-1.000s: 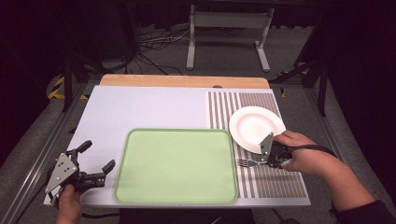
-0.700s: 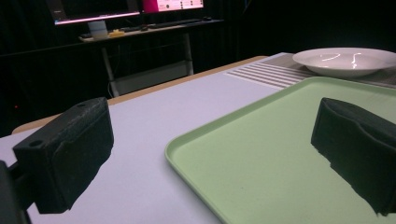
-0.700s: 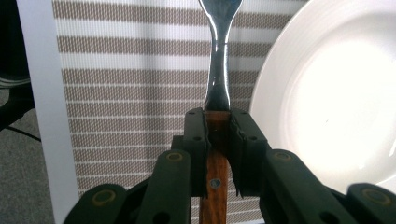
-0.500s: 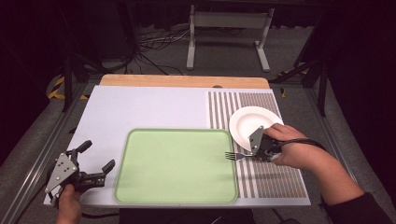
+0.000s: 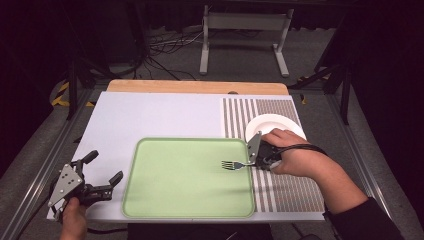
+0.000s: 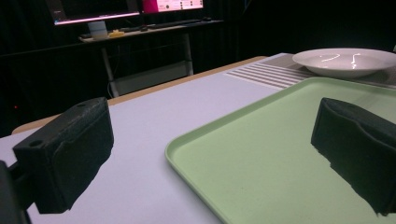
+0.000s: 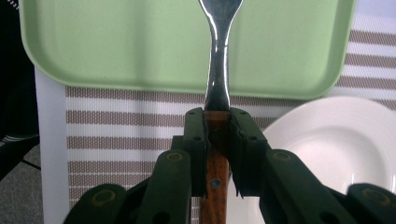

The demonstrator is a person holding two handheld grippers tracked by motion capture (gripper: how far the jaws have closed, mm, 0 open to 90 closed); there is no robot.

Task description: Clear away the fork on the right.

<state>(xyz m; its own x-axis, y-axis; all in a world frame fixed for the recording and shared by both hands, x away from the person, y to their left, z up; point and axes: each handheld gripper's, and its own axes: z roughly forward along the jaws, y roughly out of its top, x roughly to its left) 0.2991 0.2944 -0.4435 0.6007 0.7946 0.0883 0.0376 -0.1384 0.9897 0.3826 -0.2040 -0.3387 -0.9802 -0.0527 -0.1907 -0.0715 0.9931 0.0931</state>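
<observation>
A fork point(image 5: 235, 164) with a wooden handle point(image 7: 215, 172) is held level in my right gripper point(image 5: 252, 161), which is shut on the handle. Its tines reach out over the right part of the green tray point(image 5: 190, 177), a little above it. In the right gripper view the metal neck of the fork point(image 7: 218, 56) points across the green tray point(image 7: 140, 42). My left gripper point(image 5: 102, 172) rests open at the table's front left corner, beside the tray's left edge, with nothing between its pads point(image 6: 70, 149).
A white plate point(image 5: 274, 125) sits on the striped placemat point(image 5: 287, 190) just behind my right hand. The same plate point(image 6: 345, 60) lies beyond the tray point(image 6: 280, 154) in the left gripper view. The white tabletop point(image 5: 150, 115) is bare behind the tray.
My right gripper has carried the fork leftward from beside the plate to over the tray's right part. The left gripper has stayed where it was.
</observation>
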